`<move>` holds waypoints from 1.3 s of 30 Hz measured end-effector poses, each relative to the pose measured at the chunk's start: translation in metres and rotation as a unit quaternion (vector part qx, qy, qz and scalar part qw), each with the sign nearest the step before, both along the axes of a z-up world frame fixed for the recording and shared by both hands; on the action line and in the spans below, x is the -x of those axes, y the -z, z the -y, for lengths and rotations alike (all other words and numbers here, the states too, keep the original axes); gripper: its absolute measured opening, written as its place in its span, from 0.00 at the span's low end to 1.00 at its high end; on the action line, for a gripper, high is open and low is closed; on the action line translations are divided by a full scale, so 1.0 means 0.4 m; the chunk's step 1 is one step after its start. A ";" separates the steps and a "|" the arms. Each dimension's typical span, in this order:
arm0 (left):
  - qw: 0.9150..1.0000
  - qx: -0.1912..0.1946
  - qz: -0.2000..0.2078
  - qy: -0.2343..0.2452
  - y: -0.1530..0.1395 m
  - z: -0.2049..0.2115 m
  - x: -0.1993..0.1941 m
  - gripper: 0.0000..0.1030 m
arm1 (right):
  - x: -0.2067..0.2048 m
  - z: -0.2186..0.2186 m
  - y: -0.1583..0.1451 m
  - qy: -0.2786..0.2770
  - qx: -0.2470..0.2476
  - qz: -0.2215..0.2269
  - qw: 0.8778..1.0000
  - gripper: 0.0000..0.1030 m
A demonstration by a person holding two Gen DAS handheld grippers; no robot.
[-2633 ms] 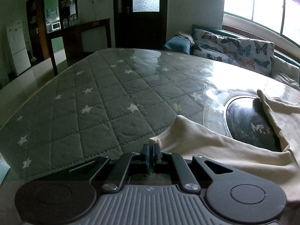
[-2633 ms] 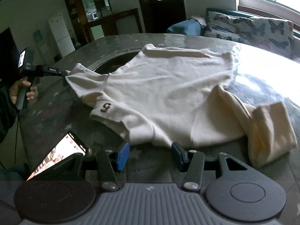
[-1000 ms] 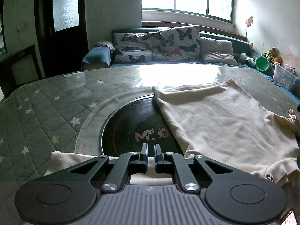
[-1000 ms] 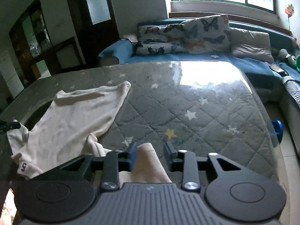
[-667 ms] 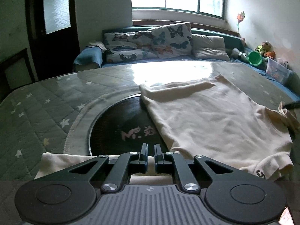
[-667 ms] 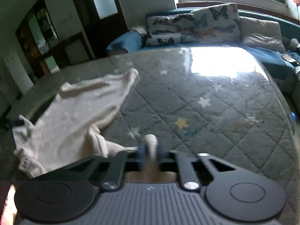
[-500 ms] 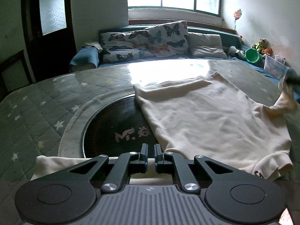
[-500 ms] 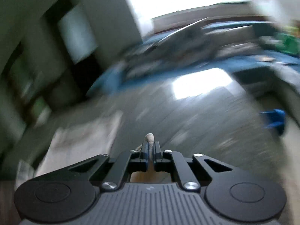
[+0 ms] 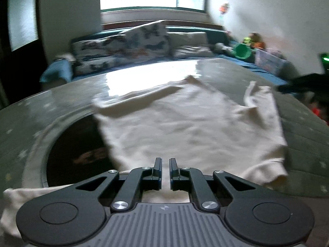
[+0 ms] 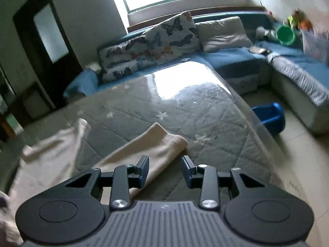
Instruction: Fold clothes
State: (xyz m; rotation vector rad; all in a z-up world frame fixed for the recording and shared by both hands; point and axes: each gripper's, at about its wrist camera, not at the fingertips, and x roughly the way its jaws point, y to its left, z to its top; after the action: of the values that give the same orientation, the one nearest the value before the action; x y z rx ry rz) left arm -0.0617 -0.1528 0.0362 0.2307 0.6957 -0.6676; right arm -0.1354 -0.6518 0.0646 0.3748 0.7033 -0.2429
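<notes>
Right hand-held gripper [image 10: 165,169] (jaws apart) hovers over cream shirt [image 10: 144,148] sleeve.

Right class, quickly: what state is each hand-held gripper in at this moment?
Left hand-held gripper: nearly shut, narrow gap, cream shirt between and under; grip unclear.
Right hand-held gripper: open, sleeve lying released.

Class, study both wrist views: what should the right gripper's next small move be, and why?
Probably ease the right gripper down and left to close on the cream sleeve. Its jaws stand open and the sleeve lies flat on the quilted table cover, while the left gripper sits nearly shut over the cream shirt.
</notes>
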 end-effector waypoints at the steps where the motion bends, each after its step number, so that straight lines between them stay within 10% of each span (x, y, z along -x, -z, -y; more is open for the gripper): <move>1: 1.000 0.002 -0.001 0.012 -0.001 0.015 0.007 0.09 | -0.013 0.000 0.006 0.004 0.002 -0.003 1.000 0.35; 7: 0.997 0.016 -0.014 0.076 0.001 0.095 0.042 0.18 | -0.067 -0.013 0.041 0.026 0.014 -0.013 0.999 0.33; 20: 0.992 0.021 -0.042 0.119 0.025 0.133 0.039 0.18 | -0.092 -0.146 0.042 -0.014 0.199 -0.084 0.976 0.16; 39: 0.988 0.011 -0.070 0.134 0.058 0.125 0.045 0.19 | -0.116 -0.103 0.028 -0.018 0.110 -0.041 0.993 0.34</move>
State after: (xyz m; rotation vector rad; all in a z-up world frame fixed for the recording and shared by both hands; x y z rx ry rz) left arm -0.0798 -0.2030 0.0131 0.2615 0.7979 -0.9556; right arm -0.0892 -0.6107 0.0534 0.1423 0.7556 -0.2997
